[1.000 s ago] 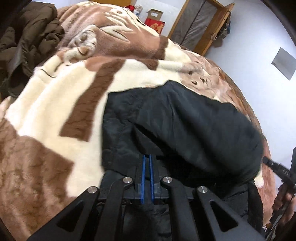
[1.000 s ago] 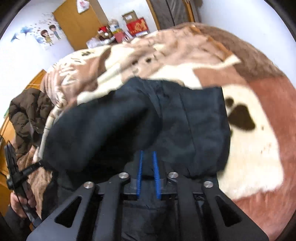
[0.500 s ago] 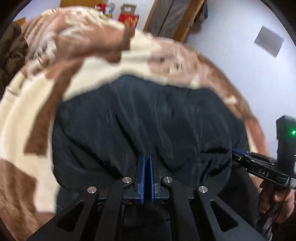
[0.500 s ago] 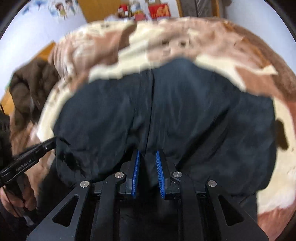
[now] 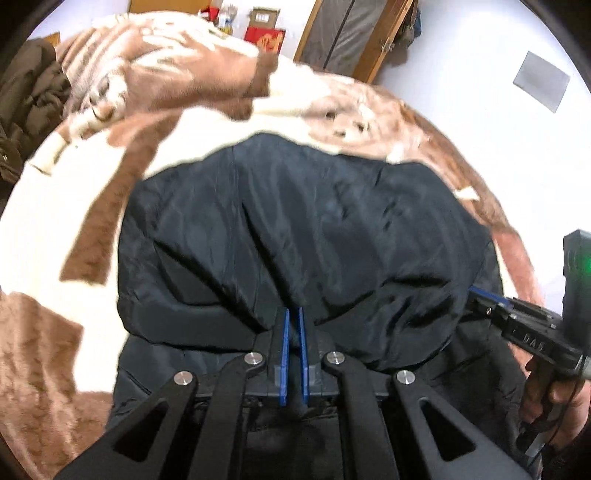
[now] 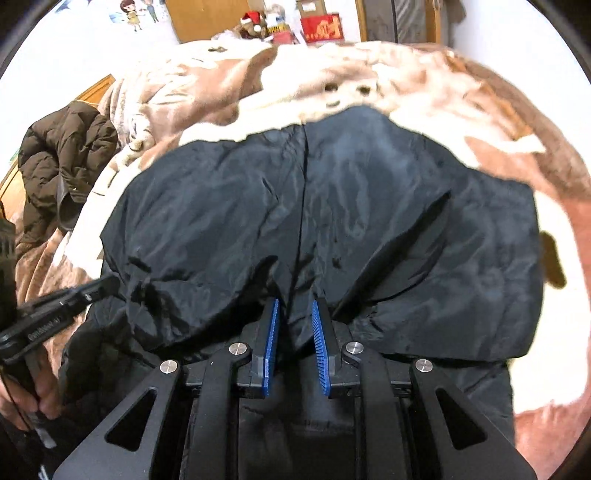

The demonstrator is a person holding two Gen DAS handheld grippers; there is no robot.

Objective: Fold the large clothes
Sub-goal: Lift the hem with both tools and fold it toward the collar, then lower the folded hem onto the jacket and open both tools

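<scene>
A large black jacket (image 5: pixel 303 236) lies folded over on a brown and cream blanket (image 5: pixel 110 155); it also fills the right wrist view (image 6: pixel 332 221). My left gripper (image 5: pixel 292 314) is shut on the jacket's near edge, its blue pads nearly together with fabric between them. My right gripper (image 6: pixel 294 304) has its blue pads parted, with jacket fabric bunched loosely between them. Each gripper shows in the other's view: the right one (image 5: pixel 476 293) at the jacket's right edge, the left one (image 6: pixel 110 284) at its left edge.
A dark brown coat (image 6: pixel 62 162) is heaped at the blanket's left side, also seen in the left wrist view (image 5: pixel 26 110). Boxes and red items (image 6: pixel 317 26) stand by a wooden door beyond the bed. A white wall is on the right.
Both grippers carried the jacket's edge forward and down, laying the folded part flat on the blanket. The right gripper's pads have spread apart; the left stays closed.
</scene>
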